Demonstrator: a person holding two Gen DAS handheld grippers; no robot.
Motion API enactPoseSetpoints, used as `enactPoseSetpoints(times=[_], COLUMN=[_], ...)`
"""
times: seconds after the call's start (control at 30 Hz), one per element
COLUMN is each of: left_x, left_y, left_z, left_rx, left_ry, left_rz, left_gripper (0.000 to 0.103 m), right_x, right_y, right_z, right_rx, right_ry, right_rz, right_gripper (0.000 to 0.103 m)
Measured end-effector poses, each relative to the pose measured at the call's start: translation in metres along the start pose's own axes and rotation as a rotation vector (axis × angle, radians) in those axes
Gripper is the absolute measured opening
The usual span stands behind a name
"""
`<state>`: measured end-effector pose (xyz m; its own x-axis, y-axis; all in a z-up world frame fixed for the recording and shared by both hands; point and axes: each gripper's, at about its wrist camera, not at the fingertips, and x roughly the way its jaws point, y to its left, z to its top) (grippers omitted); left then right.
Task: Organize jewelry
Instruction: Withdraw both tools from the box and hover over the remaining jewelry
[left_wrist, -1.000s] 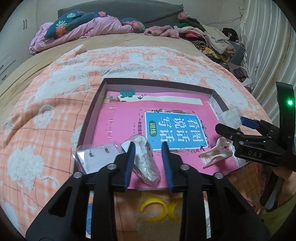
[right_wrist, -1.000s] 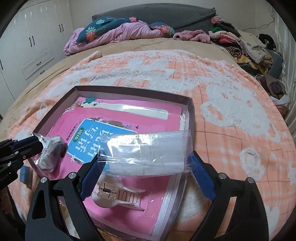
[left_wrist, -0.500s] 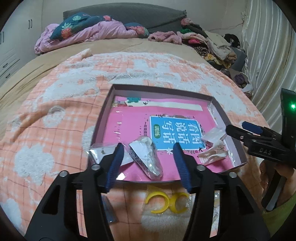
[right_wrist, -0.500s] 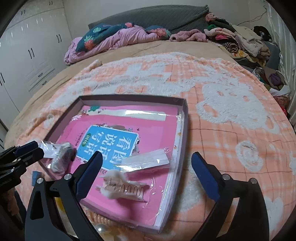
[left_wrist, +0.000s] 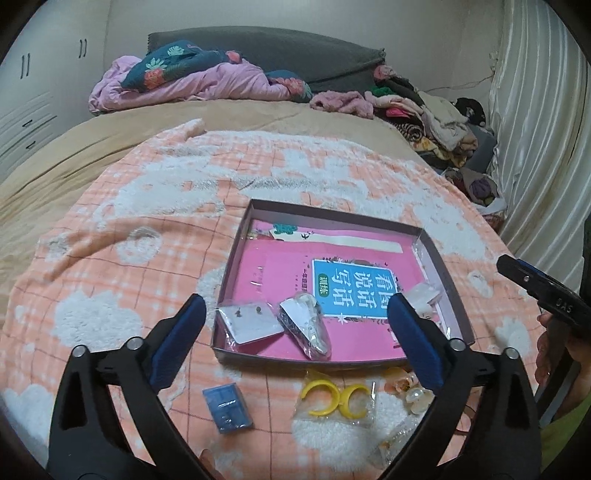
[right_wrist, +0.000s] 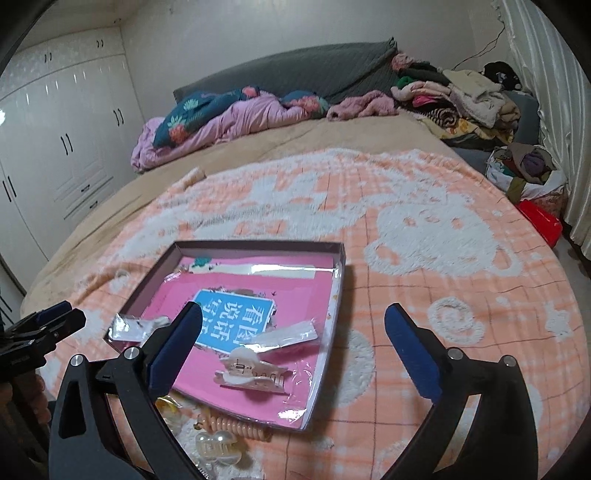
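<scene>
A: Grippers first. Left gripper (left_wrist: 295, 339)?
B: Jaws opening, spread wide, nothing pinched. It hangs over the near edge of the box (left_wrist: 236, 266); the crumpled clear bag (left_wrist: 306, 325) lies on the box floor between the pads, untouched.
A: Right gripper (right_wrist: 293, 345)?
B: Spread wide too, holding nothing, above the box's near right corner.
A: Surface?
B: A bed, topped by an orange-and-white plush blanket (right_wrist: 424, 229). Tan sheet beyond it, pink bedding (right_wrist: 236, 118) and a clothes pile (right_wrist: 461, 96) at the headboard end, white wardrobes (right_wrist: 62, 147) on the left wall, curtain (left_wrist: 535, 129) on the right.
A: Box contents?
B: A pink booklet with a blue label (left_wrist: 354, 288) lines the floor. Near left corner: an earring card in plastic (left_wrist: 249, 321), the crumpled bag just beside it. Toward the near right: a pale hair claw clip (right_wrist: 255, 373) and a flat clear packet (right_wrist: 284, 336) touching it.
A: Outside the box?
B: On the blanket by the near edge: a small blue packet (left_wrist: 227, 406), yellow rings in a bag (left_wrist: 332, 398), a peach coil hair tie (right_wrist: 236, 426), pearl pieces (right_wrist: 218, 446).
</scene>
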<state>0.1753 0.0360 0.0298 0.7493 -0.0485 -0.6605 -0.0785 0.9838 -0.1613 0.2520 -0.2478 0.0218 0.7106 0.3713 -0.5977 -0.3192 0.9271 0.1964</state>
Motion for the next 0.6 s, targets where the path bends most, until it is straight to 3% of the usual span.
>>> enactPoseSetpoints(times=[0.6], left_x=[-0.052], left_y=[0.009], left_z=[0.005], left_rx=[-0.023], left_ry=[-0.089], left_rz=[-0.001], left_gripper=[0.093], right_x=[-0.070], right_y=[0.016], right_z=[-0.005], right_rx=[-0.010], right_ry=[-0.114], right_rz=[0.037], right_gripper=[0.099])
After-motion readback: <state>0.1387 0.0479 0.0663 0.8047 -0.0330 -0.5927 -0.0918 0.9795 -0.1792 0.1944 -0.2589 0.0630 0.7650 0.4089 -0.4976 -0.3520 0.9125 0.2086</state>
